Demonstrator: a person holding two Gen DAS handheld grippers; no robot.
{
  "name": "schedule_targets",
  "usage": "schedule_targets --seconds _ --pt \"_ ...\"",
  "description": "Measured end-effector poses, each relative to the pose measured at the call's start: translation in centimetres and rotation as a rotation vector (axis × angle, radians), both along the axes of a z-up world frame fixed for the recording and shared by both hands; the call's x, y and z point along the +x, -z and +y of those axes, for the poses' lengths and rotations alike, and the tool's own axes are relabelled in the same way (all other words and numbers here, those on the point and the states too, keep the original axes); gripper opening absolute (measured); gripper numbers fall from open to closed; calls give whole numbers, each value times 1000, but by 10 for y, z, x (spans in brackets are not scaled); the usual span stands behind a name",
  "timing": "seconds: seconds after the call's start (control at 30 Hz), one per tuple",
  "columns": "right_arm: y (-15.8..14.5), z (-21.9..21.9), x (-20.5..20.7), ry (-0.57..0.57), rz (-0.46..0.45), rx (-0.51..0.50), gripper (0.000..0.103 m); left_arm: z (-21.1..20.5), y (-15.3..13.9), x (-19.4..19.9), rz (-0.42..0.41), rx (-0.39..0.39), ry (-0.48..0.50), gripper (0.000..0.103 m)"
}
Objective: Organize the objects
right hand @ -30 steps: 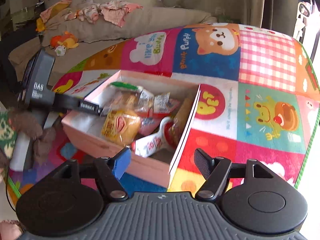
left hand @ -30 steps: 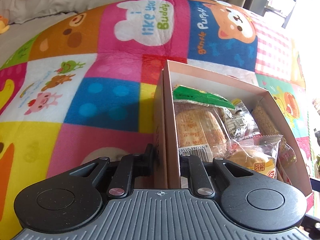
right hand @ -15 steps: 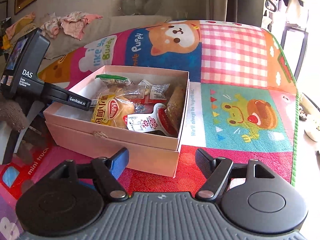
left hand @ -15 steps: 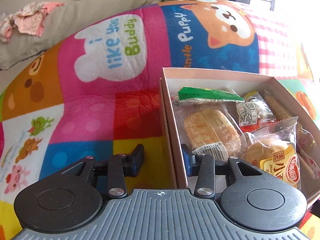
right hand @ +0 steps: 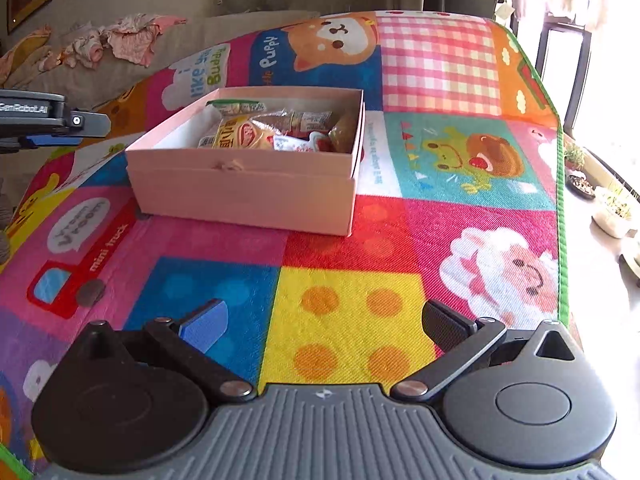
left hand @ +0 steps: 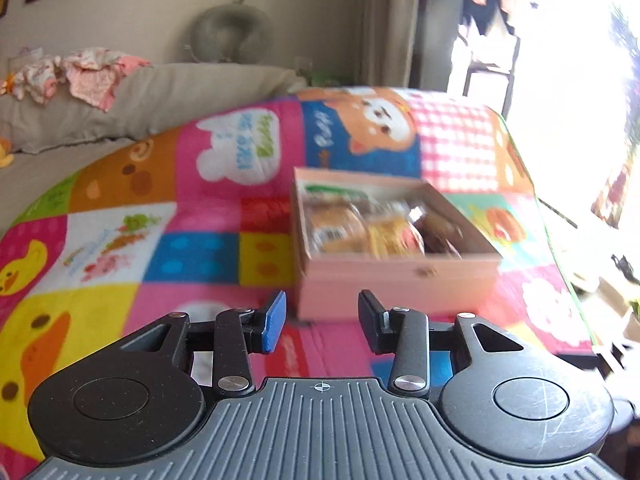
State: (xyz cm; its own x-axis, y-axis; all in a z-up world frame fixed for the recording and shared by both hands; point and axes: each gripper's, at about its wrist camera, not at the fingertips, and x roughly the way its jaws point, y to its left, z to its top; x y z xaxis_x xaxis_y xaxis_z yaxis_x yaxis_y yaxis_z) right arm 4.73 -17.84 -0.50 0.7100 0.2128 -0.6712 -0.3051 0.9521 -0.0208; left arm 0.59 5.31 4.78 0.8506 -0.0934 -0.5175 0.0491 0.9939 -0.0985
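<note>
A bright patchwork mat (right hand: 344, 320) spreads ahead of both tongs, its green edge to the right. The pink box (right hand: 244, 192) of wrapped snacks (right hand: 256, 132) sits on it, ahead of the released right gripper (right hand: 320, 328) and just ahead of the released left gripper (left hand: 320, 320), touching neither.

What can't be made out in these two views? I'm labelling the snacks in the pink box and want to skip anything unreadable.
- Left wrist view: snack packets in the pink box are motion-blurred; no labels readable.
- Right wrist view: the box's near wall hides the packets' lower parts and the box floor.
- Right wrist view: left gripper is cut off by the left edge.
- Left wrist view: window side is overexposed.
</note>
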Motion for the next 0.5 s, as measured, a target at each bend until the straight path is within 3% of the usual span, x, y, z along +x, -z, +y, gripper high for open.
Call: schedule_targets --seconds 0.07,0.13,0.2,0.27,0.5 --pt "10 6 -6 14 10 -34 103 -19 20 -11 32 48 36 45" --pt "14 1 -9 40 -4 5 103 -31 38 -13 62 79 35 45" --pt "15 -6 -8 65 6 59 103 -37 46 -10 86 78 33 45" --pt "16 -4 -10 61 -8 41 103 -41 49 -9 76 99 26 44" --pt "18 -5 -10 82 -34 40 103 -40 53 -10 78 57 7 45"
